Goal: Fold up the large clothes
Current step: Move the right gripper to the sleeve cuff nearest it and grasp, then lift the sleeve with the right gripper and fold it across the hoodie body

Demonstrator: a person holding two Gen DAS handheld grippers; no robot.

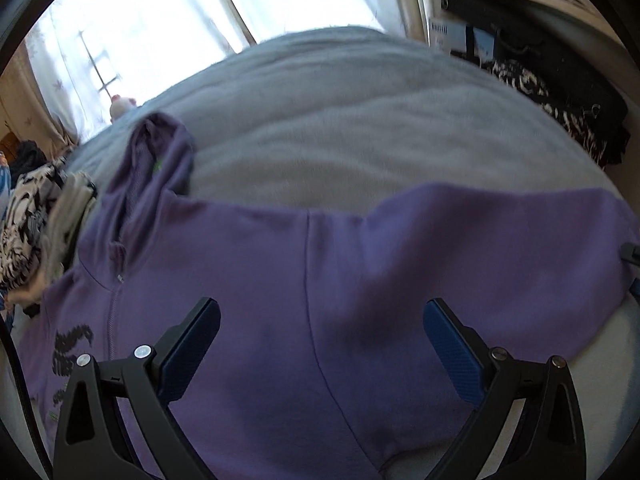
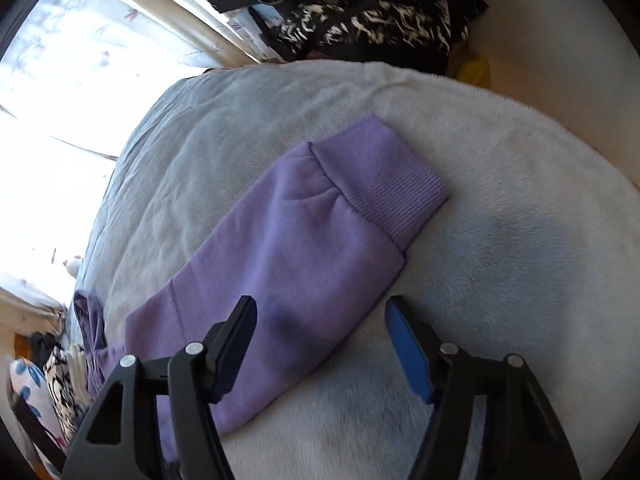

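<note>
Left gripper (image 1: 320, 332): nearest the left wrist camera; its jaws stood spread wide above the hoodie's body, with nothing between the pads and no contact with the cloth that could be made out.
Right gripper (image 2: 320, 336): jaws parted to a middling gap; the left finger hung over the sleeve's lower edge and the right finger over bare blanket, nothing pinched; whether a finger touched the cloth could not be told.
Containers: no container showed in either view.
Purple hoodie (image 1: 280, 280): lay spread flat on the blanket, zipper side up, black print on the chest left of the zipper, a seam running down the body.
Hood (image 1: 156, 160): crumpled and pushed up beyond the hoodie's neckline.
Sleeve (image 2: 288, 248): stretched out straight from the hoodie's body, lying flat on the blanket.
Ribbed cuff (image 2: 384, 184): at the sleeve's far end from the body, lighter purple, flat.
Grey blanket (image 1: 340, 120): fleecy, covering the bed under the hoodie.
Patterned clothes (image 1: 28, 224): black-and-white heap just beyond the hoodie's hood side.
Dark bags (image 2: 360, 12): stacked past the blanket's edge beyond the cuff.
</note>
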